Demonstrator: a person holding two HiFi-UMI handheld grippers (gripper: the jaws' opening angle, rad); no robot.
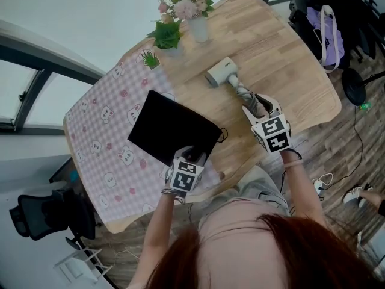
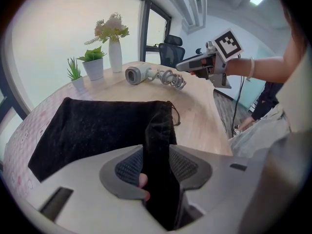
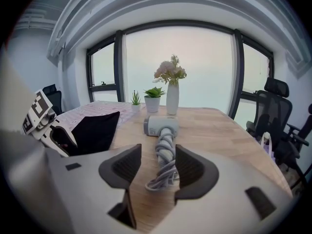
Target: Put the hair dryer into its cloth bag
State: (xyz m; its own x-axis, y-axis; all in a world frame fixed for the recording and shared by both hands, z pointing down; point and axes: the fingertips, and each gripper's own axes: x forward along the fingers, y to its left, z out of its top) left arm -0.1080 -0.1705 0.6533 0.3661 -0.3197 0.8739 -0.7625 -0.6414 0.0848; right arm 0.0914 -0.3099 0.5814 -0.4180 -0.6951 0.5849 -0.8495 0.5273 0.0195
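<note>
left gripper [image 2: 155,169] is pinching the limp black cloth bag [image 2: 92,130]. right gripper [image 3: 158,167], jaws apart, is straddling the cord-wrapped hair dryer [image 3: 161,126]; vase [image 3: 172,99] and potted plant [image 3: 154,100] are standing beyond.

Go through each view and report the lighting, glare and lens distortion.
Head view: soft, even daylight, faint shadows on the table, edges slightly bowed. Left gripper view: heavy fisheye, dark corners, window washed out white, black cloth bag loses detail. Right gripper view: window frames bow, glass blown out, hair dryer clear.

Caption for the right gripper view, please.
Open right gripper, jaws flanking the cord-wrapped handle of the hair dryer on a wooden table; black cloth bag at left.
</note>
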